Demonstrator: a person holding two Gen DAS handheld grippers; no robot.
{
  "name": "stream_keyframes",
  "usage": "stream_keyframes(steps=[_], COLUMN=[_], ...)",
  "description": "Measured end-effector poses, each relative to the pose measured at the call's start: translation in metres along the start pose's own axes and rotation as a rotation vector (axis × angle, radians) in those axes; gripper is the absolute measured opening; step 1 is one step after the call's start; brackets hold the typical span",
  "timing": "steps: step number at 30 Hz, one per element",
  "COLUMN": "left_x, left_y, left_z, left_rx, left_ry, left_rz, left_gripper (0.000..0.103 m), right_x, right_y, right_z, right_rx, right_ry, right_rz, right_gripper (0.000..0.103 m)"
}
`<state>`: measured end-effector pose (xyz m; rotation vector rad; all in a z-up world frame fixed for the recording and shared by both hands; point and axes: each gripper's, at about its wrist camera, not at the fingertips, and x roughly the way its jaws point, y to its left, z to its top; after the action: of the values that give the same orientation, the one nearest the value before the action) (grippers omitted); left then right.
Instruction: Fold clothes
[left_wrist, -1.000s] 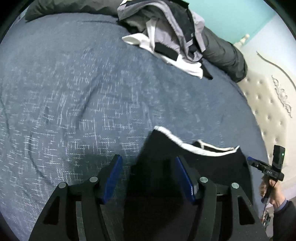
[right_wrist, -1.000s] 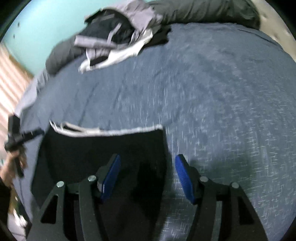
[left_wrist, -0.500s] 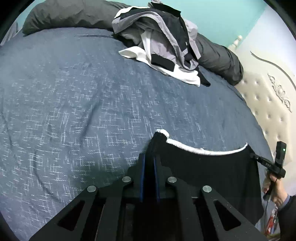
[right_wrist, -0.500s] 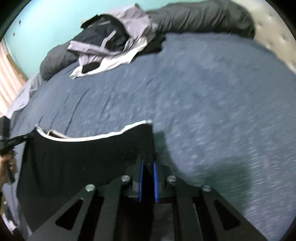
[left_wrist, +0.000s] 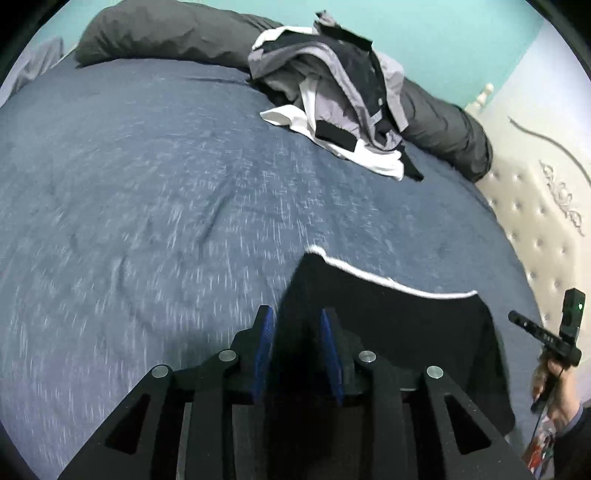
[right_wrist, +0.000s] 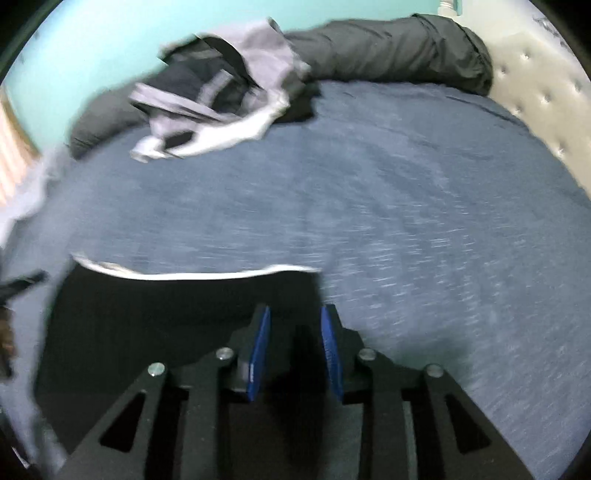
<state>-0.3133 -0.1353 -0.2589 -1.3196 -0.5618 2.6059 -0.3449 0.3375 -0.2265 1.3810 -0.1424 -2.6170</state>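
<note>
Fingers parted on both grippers, left gripper (left_wrist: 297, 350) and right gripper (right_wrist: 295, 350), black garment (left_wrist: 388, 325) released at 6 o'clock on bed (left_wrist: 147, 203); smooth corners flat before regripping.

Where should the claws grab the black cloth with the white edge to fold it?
By the black cloth's two white-edged corners, one per claw, coming in from its near side. The white edge lies straight across the bed, so gripping both ends would likely keep it even.
</note>
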Motion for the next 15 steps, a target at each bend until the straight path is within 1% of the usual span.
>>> stream_keyframes(steps=[1,4,6,7,10,11,13,15], left_x=[-0.007,-0.025,-0.034,-0.038,-0.052,-0.055,-0.061,-0.062], left_y=[0.0,0.001,0.001,0.0,0.0,0.001,0.003,0.004], left_z=[-0.008,-0.04,-0.06,-0.07,-0.098,-0.105,-0.118,-0.128], left_rx=[-0.005,-0.024,-0.041,-0.049,-0.083,-0.095,-0.115,-0.121], left_ry=[-0.004,-0.011,-0.02,-0.024,-0.045,-0.058,-0.082,-0.084], left_rz=[-0.003,-0.013,-0.017,-0.019,-0.022,-0.022,-0.024,-0.029], left_gripper=[0.032,0.033,0.033,0.033,0.034,0.034,0.034,0.037], right_x=[-0.01,-0.025,-0.028,-0.029,-0.03,-0.028,-0.026,-0.023], right_y=[0.007,0.042,0.068,0.083,0.117,0.127,0.143,0.155], right_z=[-0.006,-0.033,-0.055,-0.067,-0.097,-0.105,-0.119,-0.131], right_rx=[0.01,-0.01,-0.033,-0.042,-0.041,-0.045,-0.042,-0.026], right_ry=[-0.008,0.029,0.071,0.096,0.142,0.156,0.178,0.192], right_rz=[0.047,0.13,0.169,0.187,0.225,0.228,0.231,0.229], right_gripper=[0.029,0.029,0.026,0.021,0.018,0.016,0.014,0.014])
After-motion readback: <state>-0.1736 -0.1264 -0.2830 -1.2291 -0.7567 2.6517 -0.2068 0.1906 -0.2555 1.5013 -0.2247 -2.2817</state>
